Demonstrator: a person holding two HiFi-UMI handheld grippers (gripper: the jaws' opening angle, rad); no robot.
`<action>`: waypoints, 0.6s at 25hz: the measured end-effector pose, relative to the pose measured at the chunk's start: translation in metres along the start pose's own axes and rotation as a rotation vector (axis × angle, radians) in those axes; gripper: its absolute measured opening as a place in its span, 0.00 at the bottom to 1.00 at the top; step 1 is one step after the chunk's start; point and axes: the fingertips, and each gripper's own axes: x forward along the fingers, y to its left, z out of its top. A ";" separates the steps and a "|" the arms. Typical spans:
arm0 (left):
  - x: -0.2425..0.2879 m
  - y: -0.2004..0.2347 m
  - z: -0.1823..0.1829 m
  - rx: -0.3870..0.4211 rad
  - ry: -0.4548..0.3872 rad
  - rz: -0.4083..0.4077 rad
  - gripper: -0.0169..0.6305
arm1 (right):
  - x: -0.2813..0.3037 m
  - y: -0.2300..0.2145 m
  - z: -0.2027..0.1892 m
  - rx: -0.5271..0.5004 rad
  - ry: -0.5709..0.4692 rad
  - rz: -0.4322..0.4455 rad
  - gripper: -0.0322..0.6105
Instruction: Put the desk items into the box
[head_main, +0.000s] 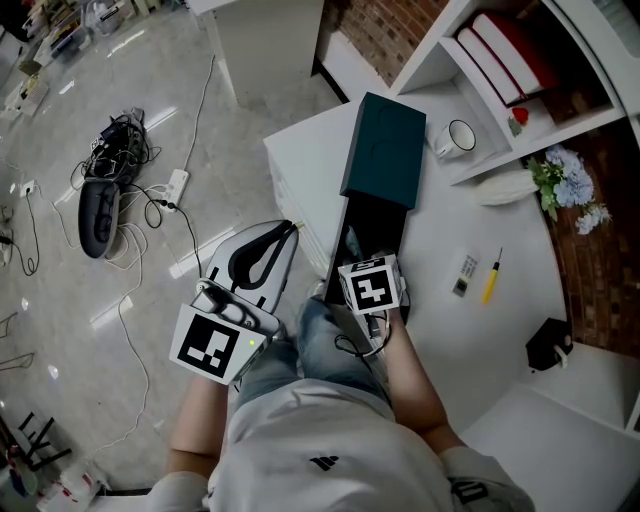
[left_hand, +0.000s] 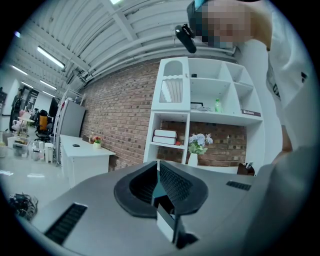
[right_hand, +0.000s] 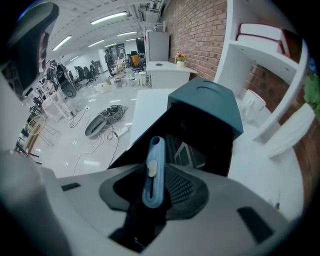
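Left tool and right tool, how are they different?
The left tool is shut with nothing in it; the right tool is shut on a blue cutter. The left tool is beside the desk, over the floor; the right tool tilts down over the open box. Both wear a black-and-white marker cube.

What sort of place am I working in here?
Likely an open-plan office or lab: a white desk, white shelving with books against a brick wall, and office chairs across a polished floor.
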 end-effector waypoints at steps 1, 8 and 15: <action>-0.001 0.000 0.000 0.000 -0.001 0.001 0.05 | -0.001 0.000 0.000 0.000 -0.003 -0.001 0.26; -0.007 -0.003 0.000 0.004 -0.002 0.005 0.05 | -0.006 0.000 0.001 0.032 -0.045 0.024 0.26; -0.006 -0.009 0.011 0.019 -0.031 -0.010 0.05 | -0.026 -0.004 0.009 0.077 -0.143 0.021 0.19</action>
